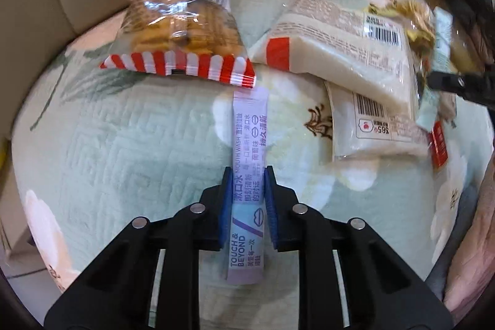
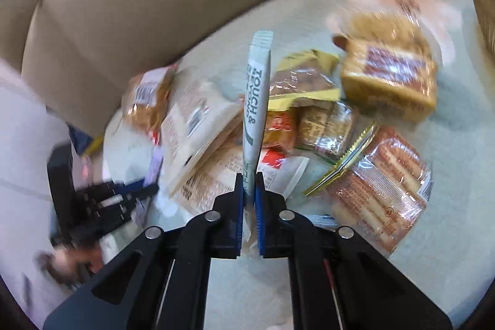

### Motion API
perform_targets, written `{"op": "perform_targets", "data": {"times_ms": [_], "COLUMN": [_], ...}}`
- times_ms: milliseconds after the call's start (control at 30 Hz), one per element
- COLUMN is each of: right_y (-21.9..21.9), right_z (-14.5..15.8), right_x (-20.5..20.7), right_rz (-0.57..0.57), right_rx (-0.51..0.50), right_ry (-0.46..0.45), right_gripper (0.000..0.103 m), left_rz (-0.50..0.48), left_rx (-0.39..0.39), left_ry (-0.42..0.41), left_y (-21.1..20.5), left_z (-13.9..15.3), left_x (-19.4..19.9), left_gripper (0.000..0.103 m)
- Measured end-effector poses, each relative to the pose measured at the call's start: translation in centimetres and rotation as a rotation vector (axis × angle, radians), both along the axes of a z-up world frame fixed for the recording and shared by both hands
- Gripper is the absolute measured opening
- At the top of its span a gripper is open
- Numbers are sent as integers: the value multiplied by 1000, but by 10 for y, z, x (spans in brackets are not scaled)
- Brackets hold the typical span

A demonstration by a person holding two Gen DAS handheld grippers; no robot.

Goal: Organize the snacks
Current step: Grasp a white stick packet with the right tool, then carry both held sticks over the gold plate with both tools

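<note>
Left hand-held gripper (image 1: 247, 172) clenched on lilac mouthwash sachet (image 1: 249, 144), pointing to 12 o'clock. Right hand-held gripper (image 2: 248, 178) pinches green sachet (image 2: 256, 101) upright, probably sorting sticks from snack pile (image 2: 324, 126) on quilt (image 1: 123, 144).

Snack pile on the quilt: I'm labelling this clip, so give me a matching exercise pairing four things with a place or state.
Things:
1. purple mouthwash stick
2. pale green stick
3. red-striped cookie bag
4. toast loaf

Places or states:
A. against the sofa back
B. between the left gripper fingers
C. far right of the pile
D. upright in the right gripper

Pairs: 1-B, 2-D, 3-A, 4-C
</note>
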State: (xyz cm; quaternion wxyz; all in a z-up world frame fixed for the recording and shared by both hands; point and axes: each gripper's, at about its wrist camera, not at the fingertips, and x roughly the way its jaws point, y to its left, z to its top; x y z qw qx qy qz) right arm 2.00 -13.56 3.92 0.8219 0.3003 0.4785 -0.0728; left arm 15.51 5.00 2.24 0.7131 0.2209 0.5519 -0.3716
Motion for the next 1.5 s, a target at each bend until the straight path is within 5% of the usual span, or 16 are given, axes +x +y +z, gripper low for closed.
{"op": "perform_targets", "data": {"times_ms": [400,567,1500], "right_y": [21,13,-1], "right_z": [-14,-24,-25], "right_x": [5,5,5], "right_rz": [128,104,53], "right_rx": [3,61,73], "right_ry": [14,47,20], "right_gripper": [6,7,7], "left_rz": [80,59,32], "left_rx": [13,76,112], "left_ry": [-70,-57,-94], "left_y": [7,5,1], "left_z": [17,4,4], "left_x": [-17,-17,-23], "left_gripper": [19,20,20]}}
